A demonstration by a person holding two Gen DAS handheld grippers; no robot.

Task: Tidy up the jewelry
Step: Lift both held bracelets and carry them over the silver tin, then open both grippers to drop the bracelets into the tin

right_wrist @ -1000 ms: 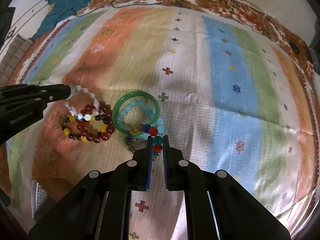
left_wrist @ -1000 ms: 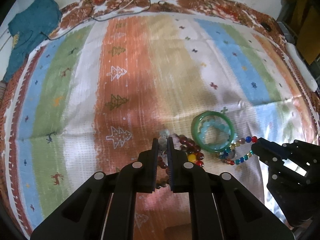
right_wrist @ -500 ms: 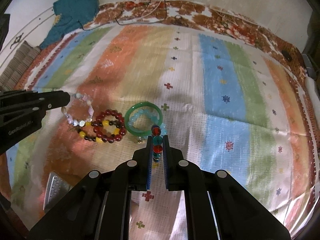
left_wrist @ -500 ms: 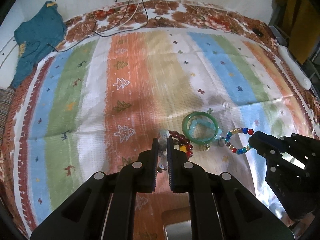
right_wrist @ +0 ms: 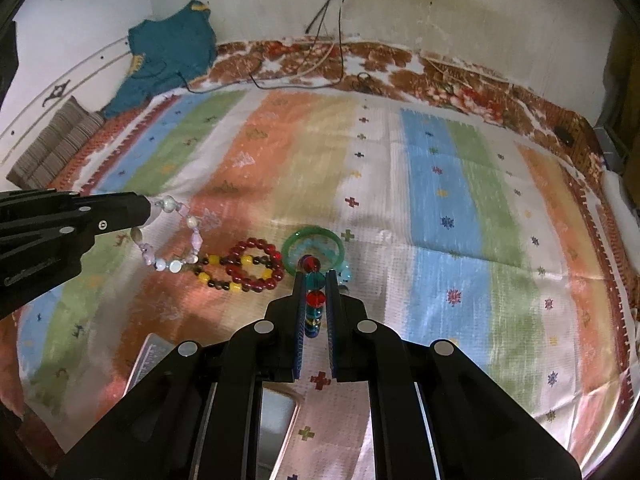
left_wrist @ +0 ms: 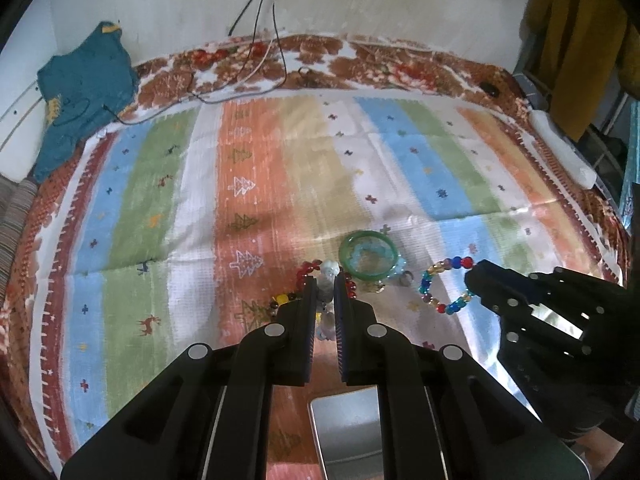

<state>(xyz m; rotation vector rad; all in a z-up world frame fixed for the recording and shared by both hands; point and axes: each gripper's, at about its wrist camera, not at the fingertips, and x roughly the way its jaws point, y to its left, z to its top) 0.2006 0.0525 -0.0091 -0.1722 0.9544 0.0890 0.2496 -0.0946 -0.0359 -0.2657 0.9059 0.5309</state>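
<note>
Pale stone beads hang from the left gripper (left_wrist: pixel 324 292), whose jaws are clamped on the pastel bracelet (right_wrist: pixel 172 240). In the right wrist view the loop droops from the black fingertips, down and toward the right, with its lowest beads near or over the dark-and-yellow bracelet (right_wrist: pixel 214 276); whether they touch it I cannot tell. The right gripper (right_wrist: pixel 314 280) is pinched on the rainbow bracelet (left_wrist: pixel 444 284), whose glass beads stack in a line between its pads. From the left wrist that loop hangs off the right gripper's tip toward the left gripper.

Just ahead of the right gripper's tip lies the green bangle (right_wrist: pixel 314 248) on the striped cloth (right_wrist: pixel 440 208), with a light-blue bead bracelet (left_wrist: pixel 372 258) inside its ring. Left of the bangle, between the two grippers, sits the red bracelet (right_wrist: pixel 254 264), overlapping the dark-and-yellow one. Below the left gripper's fingers a grey metal tray (left_wrist: pixel 346 432) shows near the picture's bottom edge. Far beyond both grippers, by the wall, a teal garment (left_wrist: pixel 84 92) lies at the cloth's corner, and dark cables (left_wrist: pixel 260 40) trail down the wall onto the brown patterned border.
</note>
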